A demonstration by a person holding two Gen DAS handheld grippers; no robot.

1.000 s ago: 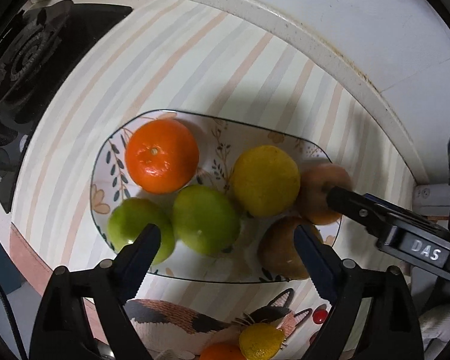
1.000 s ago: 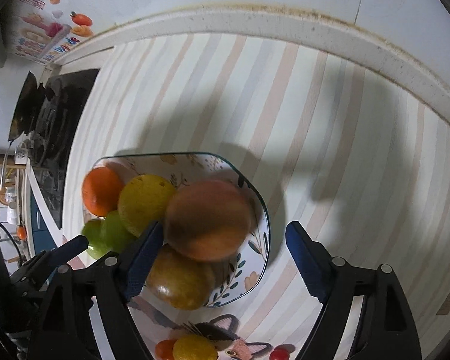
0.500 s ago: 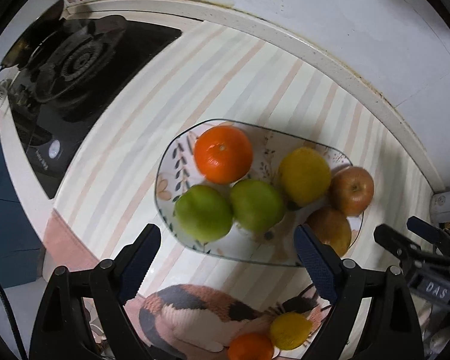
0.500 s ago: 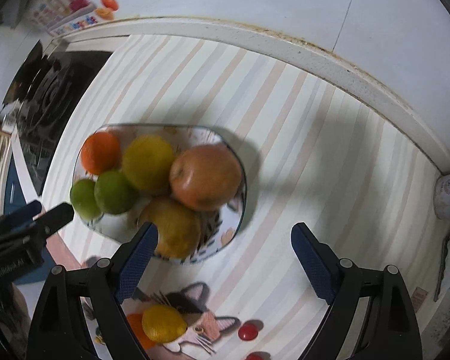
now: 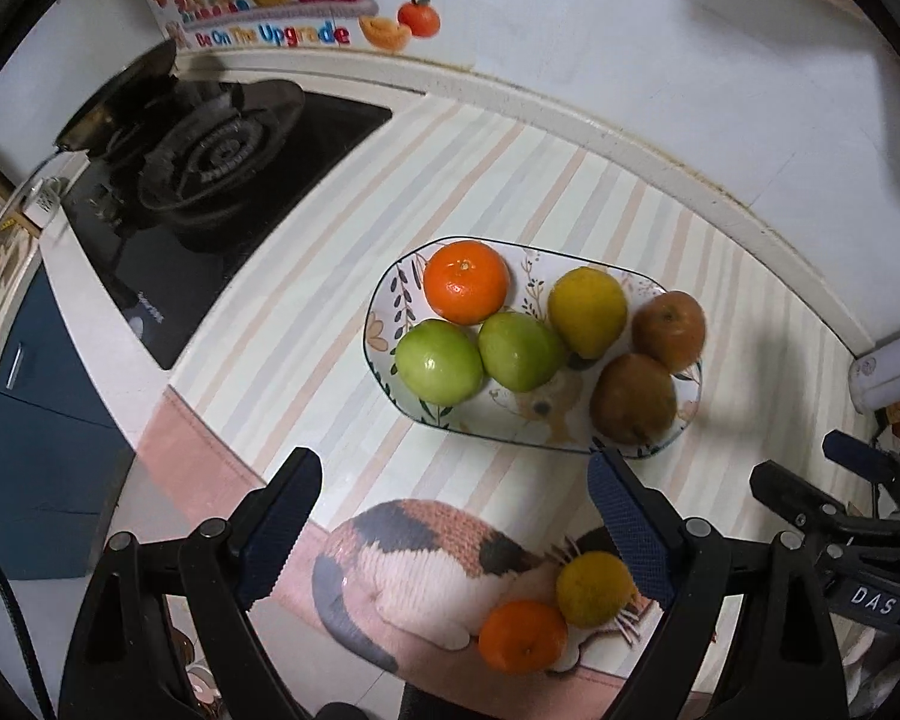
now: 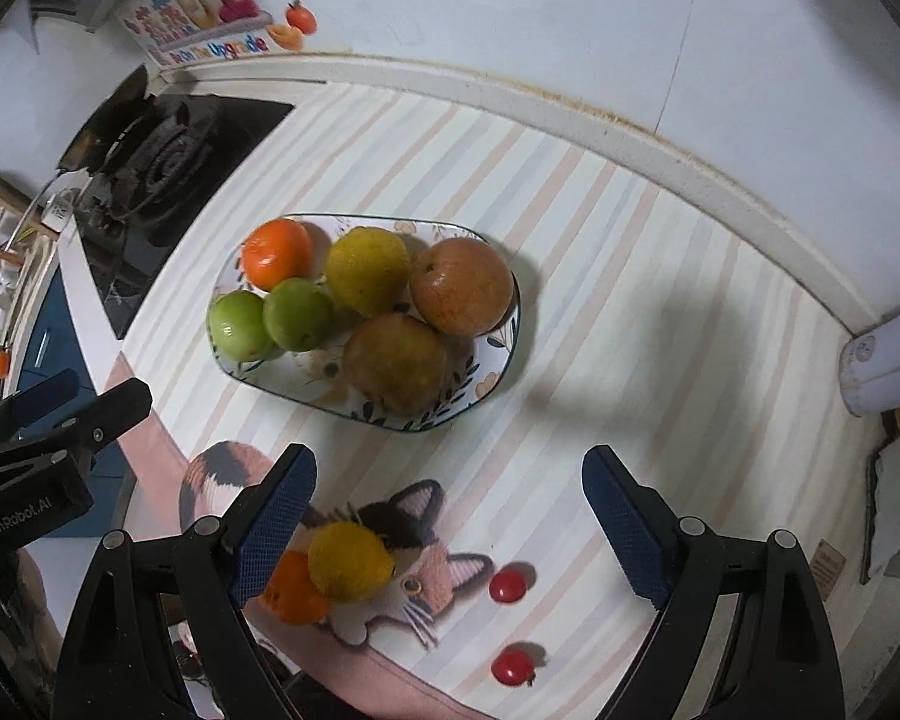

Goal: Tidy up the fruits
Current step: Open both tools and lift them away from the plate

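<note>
While plate holds: six fruits on the oval plate (image 6: 504,354), among them an orange (image 6: 276,253) and a red apple (image 6: 461,287).
Left on mat: lemon (image 6: 349,561), second orange (image 6: 291,591), two cherry tomatoes (image 6: 507,585).
Left gripper (image 5: 455,531): wide, empty.
Right gripper (image 6: 449,525): wide, empty.
Progress: mostly done.

I count one plate (image 5: 384,306) holding six fruits: one orange (image 5: 465,282), two green fruits (image 5: 439,361), one lemon (image 5: 587,312), one apple (image 5: 668,330), one brown pear (image 5: 632,398). Near me: another orange (image 5: 522,636), another lemon (image 5: 594,588), two cherry tomatoes (image 6: 507,585).
</note>
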